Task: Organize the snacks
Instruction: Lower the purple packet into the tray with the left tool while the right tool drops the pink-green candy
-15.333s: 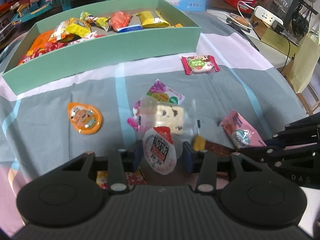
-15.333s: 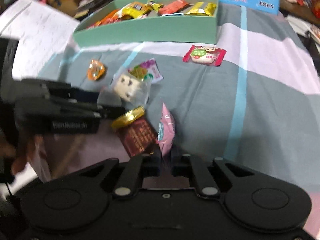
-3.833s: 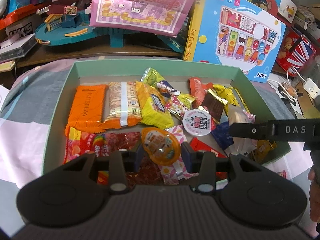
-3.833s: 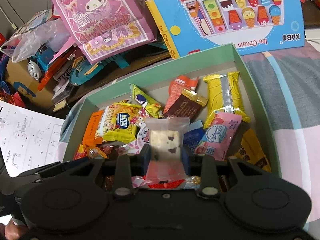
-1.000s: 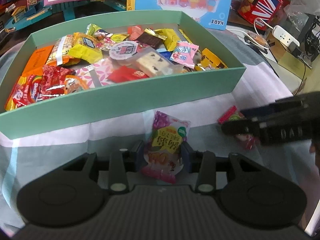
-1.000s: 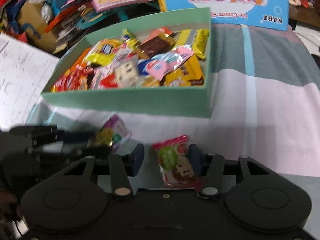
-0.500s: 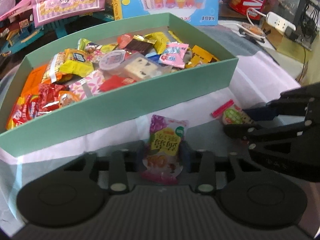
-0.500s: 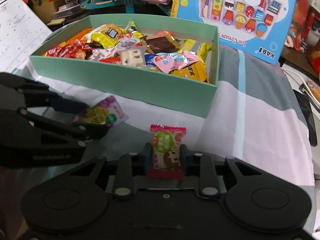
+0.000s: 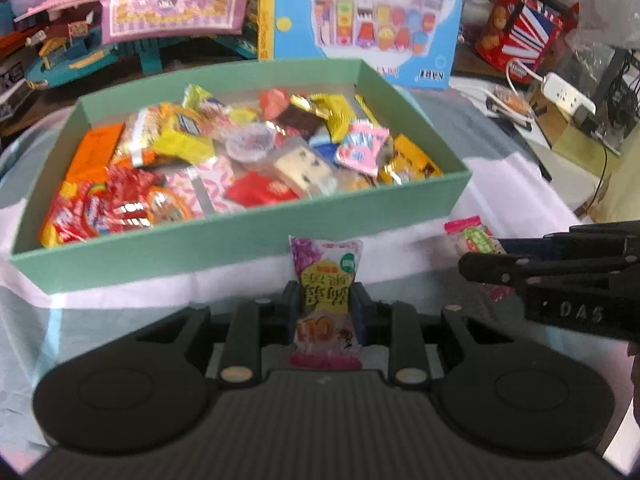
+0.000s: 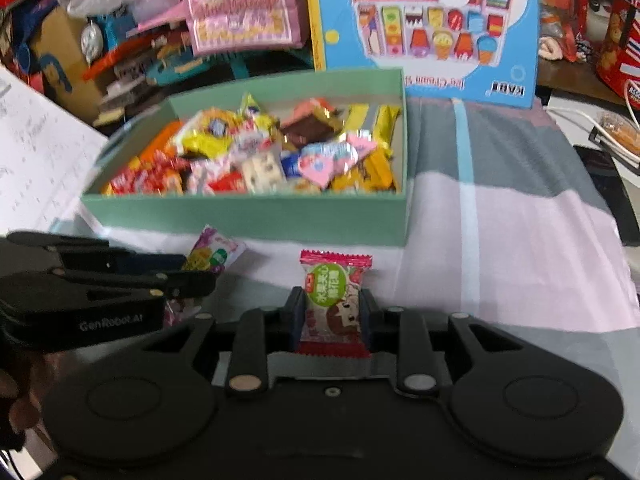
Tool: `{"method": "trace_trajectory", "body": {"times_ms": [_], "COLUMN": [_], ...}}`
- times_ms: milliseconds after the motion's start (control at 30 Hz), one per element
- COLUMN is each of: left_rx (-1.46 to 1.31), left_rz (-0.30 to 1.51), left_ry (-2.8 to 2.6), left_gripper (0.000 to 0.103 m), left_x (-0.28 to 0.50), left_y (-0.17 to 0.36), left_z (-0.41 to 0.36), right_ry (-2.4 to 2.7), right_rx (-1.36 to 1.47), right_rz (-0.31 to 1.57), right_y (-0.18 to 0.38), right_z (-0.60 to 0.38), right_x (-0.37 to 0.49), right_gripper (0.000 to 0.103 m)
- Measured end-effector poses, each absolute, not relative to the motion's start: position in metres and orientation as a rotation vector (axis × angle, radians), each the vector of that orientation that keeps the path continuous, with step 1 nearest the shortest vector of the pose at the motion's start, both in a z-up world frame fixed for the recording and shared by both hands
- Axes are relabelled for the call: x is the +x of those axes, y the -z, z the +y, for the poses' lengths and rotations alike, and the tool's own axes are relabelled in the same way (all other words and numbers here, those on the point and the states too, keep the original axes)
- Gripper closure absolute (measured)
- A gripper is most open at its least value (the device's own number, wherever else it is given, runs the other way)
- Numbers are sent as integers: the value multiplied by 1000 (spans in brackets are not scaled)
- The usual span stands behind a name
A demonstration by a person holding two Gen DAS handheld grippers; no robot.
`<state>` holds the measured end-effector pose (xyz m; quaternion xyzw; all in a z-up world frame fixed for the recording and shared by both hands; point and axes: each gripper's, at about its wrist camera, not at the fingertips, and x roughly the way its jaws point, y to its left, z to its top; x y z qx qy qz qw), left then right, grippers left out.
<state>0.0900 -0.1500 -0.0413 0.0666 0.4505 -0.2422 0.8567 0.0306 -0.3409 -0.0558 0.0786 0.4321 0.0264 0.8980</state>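
Observation:
A mint-green box (image 9: 240,240) full of wrapped snacks stands just ahead on the striped cloth. My left gripper (image 9: 324,304) is shut on a purple and yellow snack packet (image 9: 326,268), held upright a little above the cloth in front of the box wall. My right gripper (image 10: 334,308) is shut on a red-edged candy packet (image 10: 335,280) with a green label, also lifted before the box (image 10: 248,216). Each view shows the other gripper from the side: the right gripper (image 9: 480,254) with its candy, the left gripper (image 10: 196,270) with the purple packet (image 10: 216,248).
Behind the box stand a blue ice-cream toy carton (image 9: 376,20) and a pink bag (image 9: 172,0) among toys. A red tin (image 9: 516,40) and a power strip (image 9: 564,96) lie at the right. White paper sheets (image 10: 36,160) sit left of the box.
The right jaws closed onto the red candy packet, and the left jaws tightened on the purple packet. Both grippers then rose with their packets, so more of the box's inside shows.

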Motion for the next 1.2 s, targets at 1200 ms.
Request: {"method": "trace_trajectory", "body": {"times_ms": [1200], "left_rx": [55], "left_rz": [901], "left_ry": [387], "left_gripper": [76], "left_x": [258], "left_y": [-12], "left_z": [-139], "right_ry": [-44], "right_rx": [403], "right_rz": [808], "right_y": [10], "right_z": [-373], "right_x": [197], "right_gripper": [76]}}
